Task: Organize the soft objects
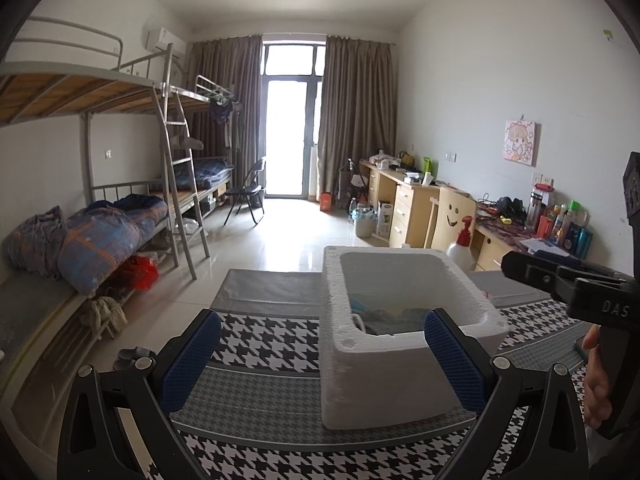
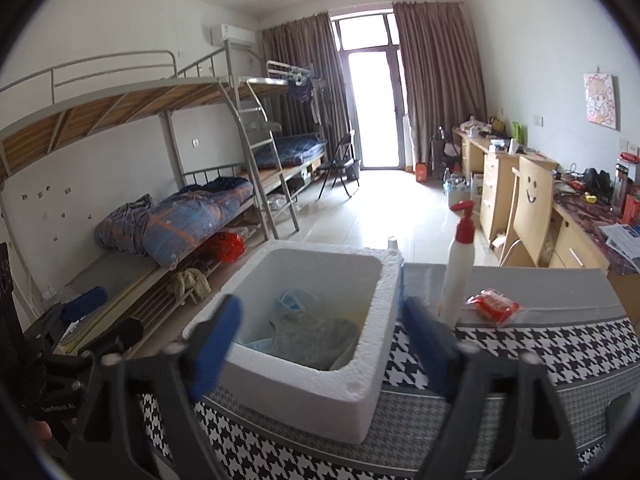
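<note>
A white foam box stands on the houndstooth-patterned table cloth. Inside it lie a grey cloth, a light blue mask and something yellow. My left gripper is open, its blue pads on either side of the box's near left corner, with nothing between them. My right gripper is open too, hanging above the box's near rim, blurred, and holds nothing. The right gripper also shows at the right edge of the left wrist view, with a hand below it.
A white pump bottle with a red top stands just right of the box. A red packet lies beside it. Bunk beds line the left wall, desks and a chair the right.
</note>
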`<act>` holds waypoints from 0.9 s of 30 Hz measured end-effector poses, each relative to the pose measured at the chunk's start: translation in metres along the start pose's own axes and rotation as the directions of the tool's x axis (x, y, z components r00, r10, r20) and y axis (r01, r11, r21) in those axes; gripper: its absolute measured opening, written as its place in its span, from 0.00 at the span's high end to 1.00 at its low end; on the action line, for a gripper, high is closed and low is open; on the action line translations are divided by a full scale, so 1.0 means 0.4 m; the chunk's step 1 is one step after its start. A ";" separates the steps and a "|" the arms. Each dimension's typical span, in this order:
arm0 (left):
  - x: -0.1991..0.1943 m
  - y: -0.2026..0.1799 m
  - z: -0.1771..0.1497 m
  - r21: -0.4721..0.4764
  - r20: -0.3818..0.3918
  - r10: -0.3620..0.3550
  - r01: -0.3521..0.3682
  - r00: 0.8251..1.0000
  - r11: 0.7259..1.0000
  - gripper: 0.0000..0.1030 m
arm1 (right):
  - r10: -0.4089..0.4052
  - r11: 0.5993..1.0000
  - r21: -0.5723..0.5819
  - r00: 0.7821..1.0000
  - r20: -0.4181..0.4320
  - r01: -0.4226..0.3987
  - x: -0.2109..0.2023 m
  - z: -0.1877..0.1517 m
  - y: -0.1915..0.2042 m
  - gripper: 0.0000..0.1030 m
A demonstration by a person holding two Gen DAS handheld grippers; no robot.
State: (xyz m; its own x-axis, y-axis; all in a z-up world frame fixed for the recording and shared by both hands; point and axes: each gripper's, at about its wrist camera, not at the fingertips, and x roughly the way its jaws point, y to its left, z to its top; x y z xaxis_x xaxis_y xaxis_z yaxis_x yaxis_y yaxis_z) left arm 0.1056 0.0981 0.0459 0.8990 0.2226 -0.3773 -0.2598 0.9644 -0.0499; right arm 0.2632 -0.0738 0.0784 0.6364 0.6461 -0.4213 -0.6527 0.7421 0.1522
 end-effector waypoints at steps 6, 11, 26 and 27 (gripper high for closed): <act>-0.018 -0.033 0.001 0.008 0.004 -0.015 0.015 1.000 1.000 0.01 | -0.007 1.000 -0.007 0.999 0.043 0.007 -0.045 -0.012 -0.014 0.08; -0.035 -0.054 0.003 0.022 0.012 -0.015 0.014 1.000 1.000 0.01 | -0.015 1.000 -0.001 0.998 0.068 0.015 -0.073 -0.025 -0.030 0.03; -0.090 -0.099 -0.009 0.022 0.048 -0.038 0.037 0.998 0.999 0.01 | -0.021 1.000 -0.020 0.993 0.114 0.024 -0.155 -0.061 -0.022 0.02; -0.091 -0.101 -0.011 0.023 0.047 -0.039 0.038 0.998 0.999 0.01 | -0.018 1.000 -0.019 0.993 0.116 0.020 -0.158 -0.064 -0.023 0.02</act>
State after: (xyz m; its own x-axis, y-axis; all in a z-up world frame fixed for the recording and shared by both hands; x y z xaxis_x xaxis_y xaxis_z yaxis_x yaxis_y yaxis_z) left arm 0.0817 0.0502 0.0577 0.9240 0.1916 -0.3310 -0.2176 0.9751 -0.0429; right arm 0.2185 -0.1261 0.0810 0.6912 0.6491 -0.3175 -0.6475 0.7514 0.1265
